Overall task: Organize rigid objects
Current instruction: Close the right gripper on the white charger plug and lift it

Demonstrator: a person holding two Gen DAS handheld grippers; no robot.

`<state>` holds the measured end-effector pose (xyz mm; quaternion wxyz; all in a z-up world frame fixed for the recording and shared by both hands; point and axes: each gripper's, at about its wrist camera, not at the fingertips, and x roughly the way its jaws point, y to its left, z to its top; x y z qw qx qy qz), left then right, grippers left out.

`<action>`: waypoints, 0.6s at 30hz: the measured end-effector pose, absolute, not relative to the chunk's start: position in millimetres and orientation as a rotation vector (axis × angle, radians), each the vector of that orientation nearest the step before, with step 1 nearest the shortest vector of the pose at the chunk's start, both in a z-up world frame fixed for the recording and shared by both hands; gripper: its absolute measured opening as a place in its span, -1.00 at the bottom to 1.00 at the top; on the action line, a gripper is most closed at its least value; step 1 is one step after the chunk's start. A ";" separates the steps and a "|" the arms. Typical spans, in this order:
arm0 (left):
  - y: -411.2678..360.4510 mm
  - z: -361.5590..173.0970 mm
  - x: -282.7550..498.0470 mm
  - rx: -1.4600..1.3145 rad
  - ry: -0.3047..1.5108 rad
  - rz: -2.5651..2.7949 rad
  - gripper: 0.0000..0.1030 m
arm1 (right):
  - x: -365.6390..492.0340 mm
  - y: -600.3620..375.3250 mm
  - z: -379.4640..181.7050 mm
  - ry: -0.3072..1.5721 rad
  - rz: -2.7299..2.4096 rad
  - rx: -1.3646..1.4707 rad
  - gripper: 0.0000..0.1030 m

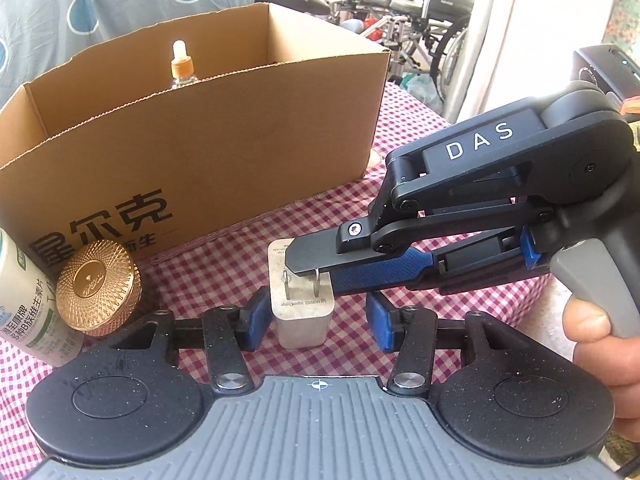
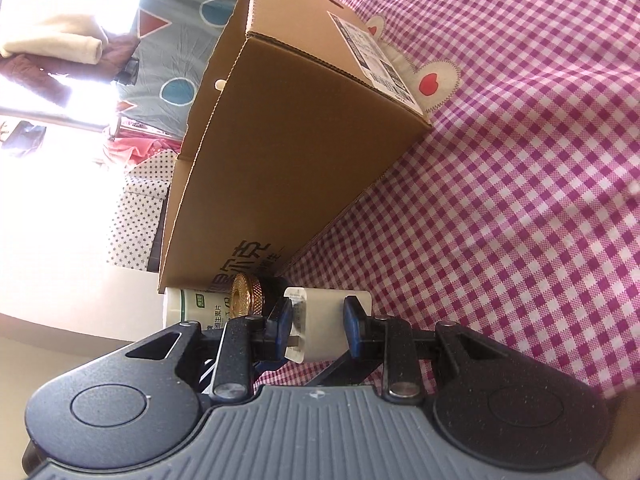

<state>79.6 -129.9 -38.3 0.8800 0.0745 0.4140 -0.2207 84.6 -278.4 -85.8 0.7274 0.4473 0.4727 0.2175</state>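
A white wall charger (image 1: 301,307) with two metal prongs stands on the checked tablecloth, between the open fingers of my left gripper (image 1: 317,322), which do not touch it. My right gripper (image 1: 316,270) comes in from the right, turned on its side, and its fingers close around the charger's top at the prongs. In the right wrist view the charger (image 2: 320,326) sits between the right gripper's (image 2: 318,318) fingers. An open cardboard box (image 1: 192,152) stands behind, with a dropper bottle (image 1: 183,66) inside.
A gold-lidded jar (image 1: 98,286) and a white labelled bottle (image 1: 28,300) stand at the left, in front of the box. The box (image 2: 288,132), the jar (image 2: 246,292) and the bottle (image 2: 192,308) also show in the right wrist view. A wheelchair (image 1: 404,20) stands beyond the table.
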 end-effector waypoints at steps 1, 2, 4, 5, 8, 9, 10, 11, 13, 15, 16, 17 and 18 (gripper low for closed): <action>-130.3 -38.3 79.5 0.155 0.864 -0.462 -0.04 | 84.8 -279.1 -86.0 1.042 0.477 0.991 -0.40; -130.5 -38.4 79.5 0.155 0.865 -0.463 -0.03 | 83.5 -280.7 -86.7 1.041 0.475 0.996 -0.40; -131.0 -38.3 80.2 0.154 0.867 -0.464 -0.03 | 81.7 -282.3 -88.0 1.041 0.472 1.001 -0.40; -131.0 -38.4 80.0 0.154 0.867 -0.464 -0.03 | 80.1 -284.8 -88.7 1.042 0.472 1.003 -0.40; -131.4 -38.5 79.9 0.155 0.866 -0.463 -0.03 | 79.2 -284.3 -89.4 1.043 0.470 1.013 -0.40; -131.5 -38.5 79.3 0.156 0.866 -0.463 -0.03 | 78.9 -284.4 -89.8 1.043 0.470 1.017 -0.40; -131.7 -38.6 79.1 0.158 0.865 -0.463 -0.03 | 78.7 -284.4 -90.0 1.042 0.470 1.020 -0.40; -131.7 -38.6 79.1 0.159 0.865 -0.464 -0.03 | 79.0 -283.6 -90.3 1.042 0.469 1.021 -0.41; -132.2 -38.8 79.2 0.161 0.864 -0.465 -0.03 | 78.8 -283.0 -90.2 1.040 0.468 1.023 -0.41; -132.4 -38.9 78.5 0.163 0.862 -0.466 -0.03 | 78.9 -283.0 -90.2 1.040 0.469 1.023 -0.40; -132.5 -38.9 78.3 0.164 0.862 -0.466 -0.03 | 78.6 -283.2 -90.3 1.040 0.469 1.025 -0.41; -132.9 -39.0 78.5 0.165 0.861 -0.466 -0.03 | 78.4 -283.1 -90.3 1.040 0.469 1.025 -0.41; -132.9 -38.9 78.3 0.166 0.860 -0.467 -0.03 | 78.6 -282.9 -90.2 1.040 0.469 1.024 -0.40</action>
